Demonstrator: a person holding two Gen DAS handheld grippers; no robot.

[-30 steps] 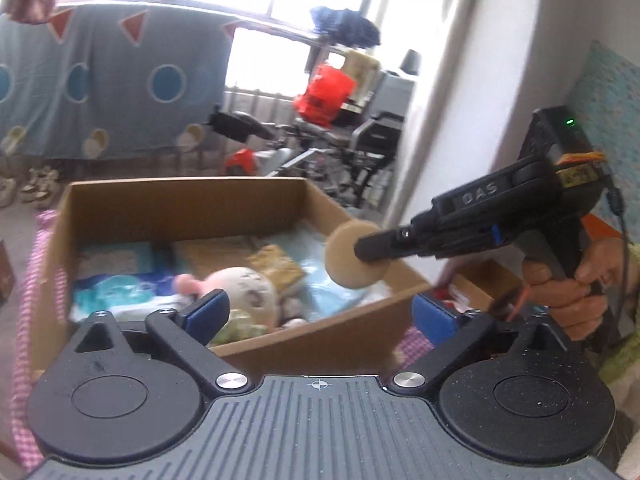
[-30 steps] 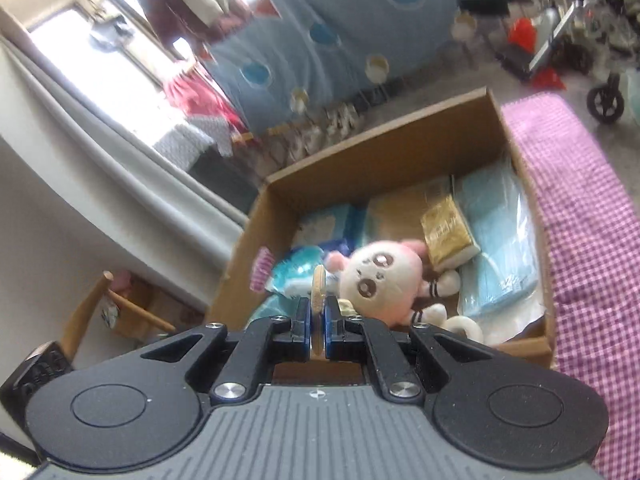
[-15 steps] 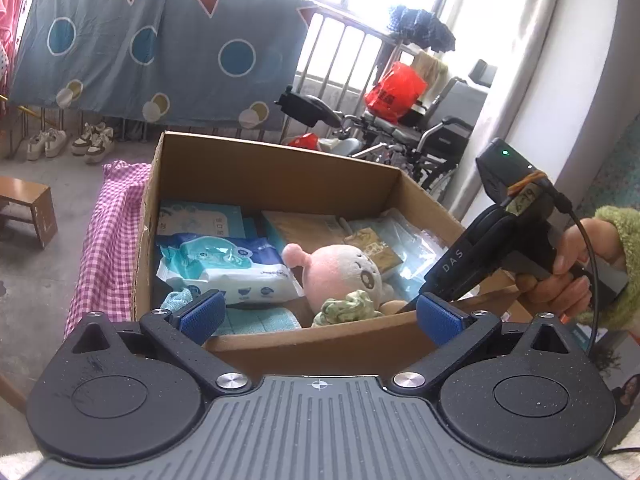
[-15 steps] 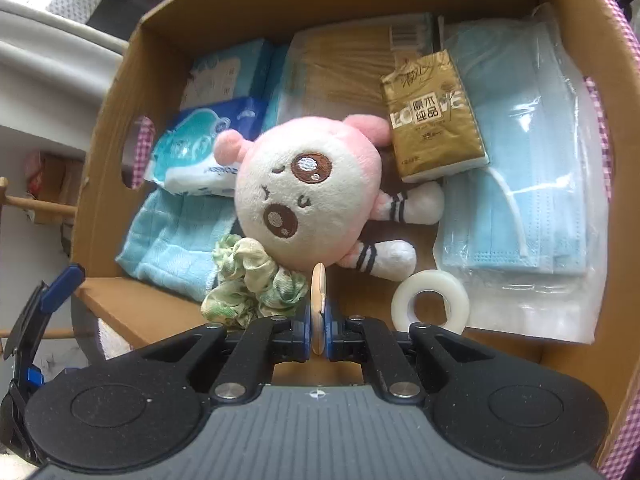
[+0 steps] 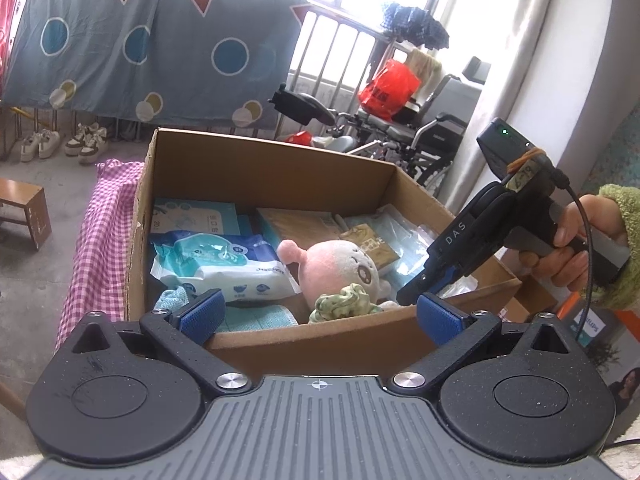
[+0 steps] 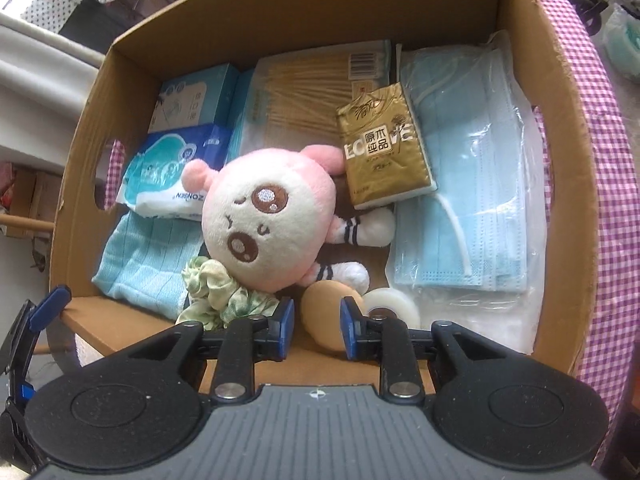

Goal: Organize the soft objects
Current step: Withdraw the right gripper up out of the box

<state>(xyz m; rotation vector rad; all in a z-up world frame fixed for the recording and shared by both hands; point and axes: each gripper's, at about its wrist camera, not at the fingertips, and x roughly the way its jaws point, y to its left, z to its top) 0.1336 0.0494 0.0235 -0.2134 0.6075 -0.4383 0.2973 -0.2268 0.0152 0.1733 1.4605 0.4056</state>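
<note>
Right claw (image 6: 316, 322): jaws just parting, pads clear of tan round puff (image 6: 326, 312) between them.
Puff: lying in cardboard box (image 6: 280, 12), beside pink plush (image 6: 272, 220).
Left claw (image 5: 320, 316): wide open, empty.

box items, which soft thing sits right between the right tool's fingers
The tan round powder puff, lying in the cardboard box between the green scrunchie and the tape roll. The right tool has just been opening; its pads no longer press it.
</note>
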